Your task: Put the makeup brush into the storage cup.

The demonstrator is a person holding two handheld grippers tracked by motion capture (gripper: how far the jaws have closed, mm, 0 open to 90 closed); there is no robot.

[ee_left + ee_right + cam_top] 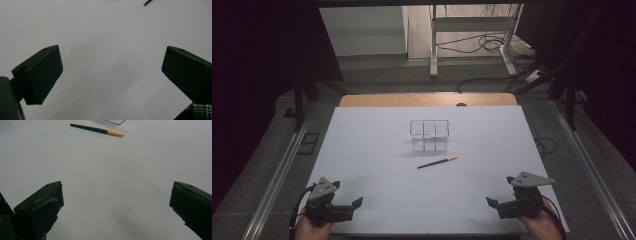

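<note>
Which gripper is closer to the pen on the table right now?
Right, by a little. The pen lies mid-table; the right gripper sits near the front right edge, and the left gripper near the front left edge, both open-jawed.

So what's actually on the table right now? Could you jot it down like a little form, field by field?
surface: white table top
container: clear plastic organizer with compartments, upright near the middle, looks empty
tool: dark pen with an orange end, lying flat just in front of the organizer, apart from it
left hand-held gripper: open, at the near left edge, holding nothing
right hand-held gripper: open, at the near right edge, holding nothing
</note>
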